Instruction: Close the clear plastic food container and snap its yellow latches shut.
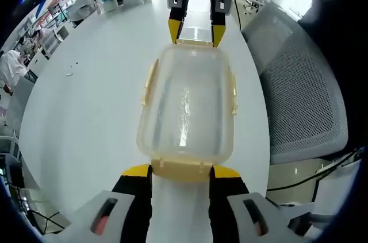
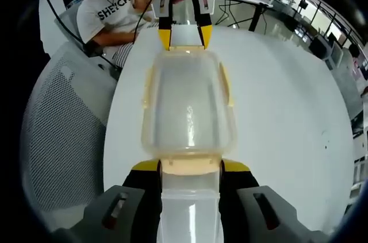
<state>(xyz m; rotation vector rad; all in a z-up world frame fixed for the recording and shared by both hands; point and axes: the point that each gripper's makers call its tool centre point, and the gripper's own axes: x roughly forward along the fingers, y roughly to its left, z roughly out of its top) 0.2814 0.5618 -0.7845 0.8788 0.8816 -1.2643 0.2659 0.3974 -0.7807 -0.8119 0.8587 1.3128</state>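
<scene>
two grippers: one at each short end of the container [image 1: 187, 108], which sits on the white table [image 1: 86, 116] beside a grey mesh chair [image 1: 305, 99]
left gripper [image 1: 181, 169]: jaws set apart to about the width of the near end latch [image 1: 181, 169], tips just beside or touching it; i cannot tell whether they press it
right gripper [image 2: 190, 168]: the same at the opposite end, jaws apart on either side of that end latch [image 2: 190, 167]; contact unclear
lid: looks seated on the container, flat and square to the rim
side latches [image 1: 149, 82]: the yellow tabs on the long sides appear to lie down along the walls, probably snapped, though i cannot be sure
done so far: closing the lid, by my judgement
left to do: likely the two end latches, which seem to be the ones being worked now
writing: partial letters "shey" then maybe "ca" on a seated person's shirt [image 2: 112, 8]; the rest is hidden
brands on container: none readable
</scene>
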